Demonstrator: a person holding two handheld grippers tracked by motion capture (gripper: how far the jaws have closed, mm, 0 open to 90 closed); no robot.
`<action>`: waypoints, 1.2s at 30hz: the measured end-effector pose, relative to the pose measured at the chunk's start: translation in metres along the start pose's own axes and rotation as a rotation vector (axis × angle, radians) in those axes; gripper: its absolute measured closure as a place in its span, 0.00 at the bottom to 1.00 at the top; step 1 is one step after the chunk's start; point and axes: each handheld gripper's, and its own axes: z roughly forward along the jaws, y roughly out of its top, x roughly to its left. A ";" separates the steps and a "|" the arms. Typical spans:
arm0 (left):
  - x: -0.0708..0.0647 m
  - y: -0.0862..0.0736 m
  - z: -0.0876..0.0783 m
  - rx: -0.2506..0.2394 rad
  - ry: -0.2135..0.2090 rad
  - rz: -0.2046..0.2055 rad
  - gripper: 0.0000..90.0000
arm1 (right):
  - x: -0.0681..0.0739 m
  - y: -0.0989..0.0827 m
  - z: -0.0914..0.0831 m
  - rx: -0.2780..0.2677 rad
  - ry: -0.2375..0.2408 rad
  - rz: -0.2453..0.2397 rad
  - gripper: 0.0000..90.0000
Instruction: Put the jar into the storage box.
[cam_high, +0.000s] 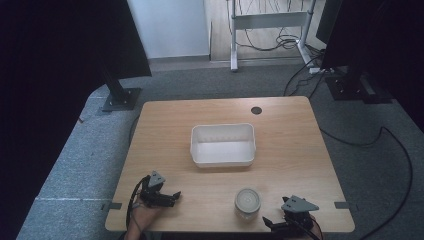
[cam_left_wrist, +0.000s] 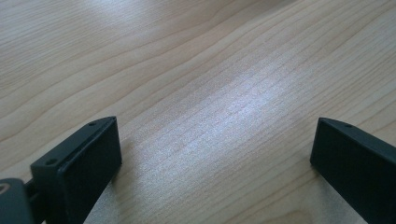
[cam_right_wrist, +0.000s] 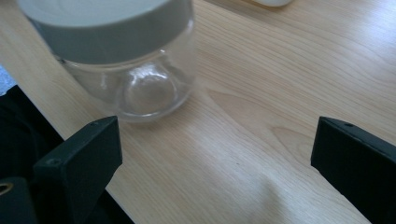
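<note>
Approach step: right gripper (cam_high: 278, 223), jaws spread, sits just beside the lidded glass jar (cam_high: 248, 202), apparently empty. Next: centre and close. Left gripper (cam_high: 167, 197) spread, idle.

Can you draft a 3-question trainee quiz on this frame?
1. True or false: the right gripper is shut on the glass jar.
2. Which sits farther from the person: (a) the white plastic tub or (b) the jar?
3. What lies between the open jaws of the left gripper?

Key:
1. False; its jaws are open and the jar stands apart, ahead of them.
2. a
3. Bare wooden table.
</note>
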 end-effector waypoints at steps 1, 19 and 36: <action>0.000 0.000 0.000 0.000 0.000 0.000 0.02 | 0.001 0.001 0.000 -0.001 0.006 -0.006 0.02; 0.000 0.000 0.000 -0.001 0.000 -0.002 0.02 | 0.020 0.016 0.014 -0.026 0.056 -0.084 0.01; 0.000 0.000 0.000 -0.002 0.000 -0.002 0.02 | 0.031 0.028 0.035 -0.027 0.102 -0.117 0.02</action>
